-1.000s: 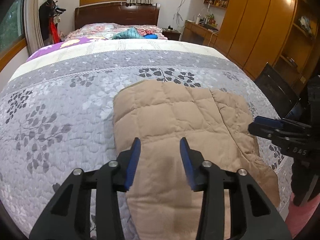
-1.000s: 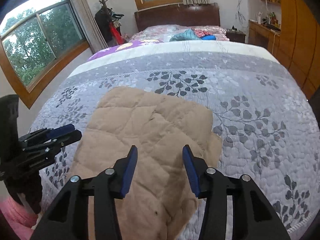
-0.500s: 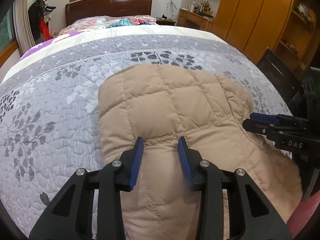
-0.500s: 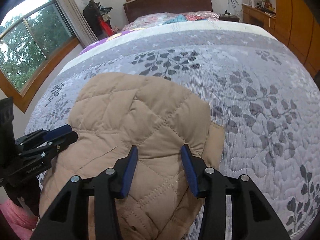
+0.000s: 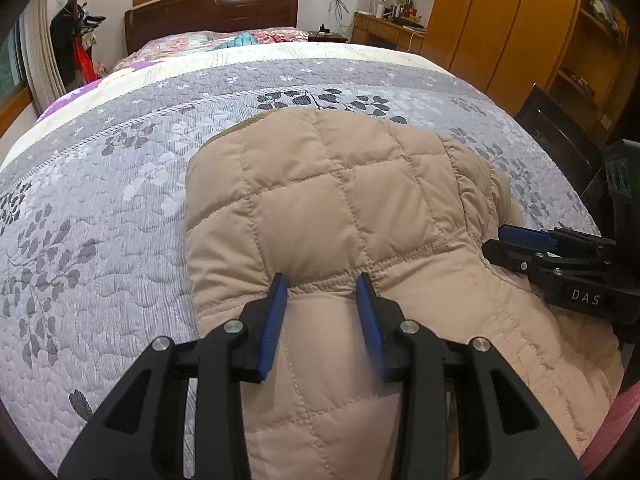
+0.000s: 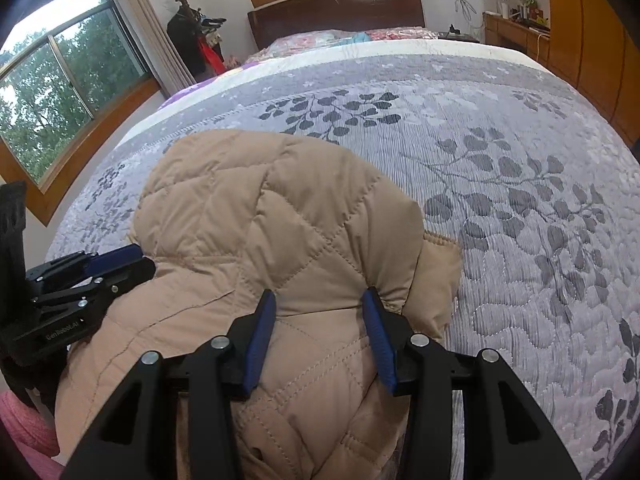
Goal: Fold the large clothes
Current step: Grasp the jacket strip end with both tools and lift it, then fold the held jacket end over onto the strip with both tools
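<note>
On the gray bed cover (image 5: 120,184), our left gripper (image 5: 322,286) & right gripper (image 6: 320,300) both have fingers wide apart, w/ the puffy tan coat (image 5: 340,208) bunched between them.

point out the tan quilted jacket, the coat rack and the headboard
tan quilted jacket (image 5: 340,208), left wrist view, upper quilted panel
coat rack (image 6: 188,20), right wrist view, upper post
headboard (image 5: 212,16), left wrist view, dark wooden face

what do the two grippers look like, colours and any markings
Both match: the left gripper and right gripper have matte black angular frames with triangular cutouts, silver round screws and slim blue-padded fingers. White "DAS" lettering marks the right one's side; small white lettering marks the left's, too small to read. No cables or sleeves show.
</note>
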Motion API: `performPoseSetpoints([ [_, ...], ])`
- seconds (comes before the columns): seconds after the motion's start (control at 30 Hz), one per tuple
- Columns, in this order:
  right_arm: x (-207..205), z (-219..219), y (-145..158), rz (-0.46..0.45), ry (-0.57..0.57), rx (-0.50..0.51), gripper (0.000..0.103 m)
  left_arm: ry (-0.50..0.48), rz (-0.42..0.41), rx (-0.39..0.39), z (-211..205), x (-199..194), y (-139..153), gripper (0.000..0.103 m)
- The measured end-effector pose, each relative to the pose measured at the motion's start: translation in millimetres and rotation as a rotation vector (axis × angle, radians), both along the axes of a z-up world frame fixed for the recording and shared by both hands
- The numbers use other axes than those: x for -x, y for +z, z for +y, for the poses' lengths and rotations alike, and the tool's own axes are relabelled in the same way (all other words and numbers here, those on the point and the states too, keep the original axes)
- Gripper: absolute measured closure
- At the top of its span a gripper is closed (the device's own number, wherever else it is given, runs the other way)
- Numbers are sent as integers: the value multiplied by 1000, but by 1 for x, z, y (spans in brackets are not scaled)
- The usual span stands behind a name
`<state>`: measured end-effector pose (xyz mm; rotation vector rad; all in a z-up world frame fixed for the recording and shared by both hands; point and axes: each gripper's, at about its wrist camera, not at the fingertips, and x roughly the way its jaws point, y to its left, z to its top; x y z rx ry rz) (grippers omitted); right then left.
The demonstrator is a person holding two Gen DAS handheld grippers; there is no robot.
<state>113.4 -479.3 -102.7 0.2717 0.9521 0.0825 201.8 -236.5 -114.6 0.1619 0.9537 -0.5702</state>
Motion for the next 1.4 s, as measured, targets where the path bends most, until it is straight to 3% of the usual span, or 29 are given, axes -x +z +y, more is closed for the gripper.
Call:
performPoseSetpoints([
  [0.47, -2, 0, 1, 5, -7, 8, 58, 4, -5, 6, 1, 0, -2, 67],
  [0.67, 12, 3, 23, -17, 0, 28, 55, 11, -57, 11, 12, 16, 21, 67],
  [0.77, 23, 1, 36, -33, 19, -21, 50, 2, -68, 23, 21, 24, 32, 65],
  [0.93, 43, -8, 50, -48, 20, -86, 27, -2, -67, 51, 43, 33, 46, 44],
  [1.07, 61, -25, 50, -41, -14, -147, 22, 13, -65, 54, 60, 35, 49, 37],
  [1.2, 72, -39, 40, -15, -31, -215, 19, 3, -7, 94, 75, 34, 46, 30],
  [1.4, 83, -50, 14, 16, -29, -362, 17, 0, 166, 200, 105, 26, 16, 26],
])
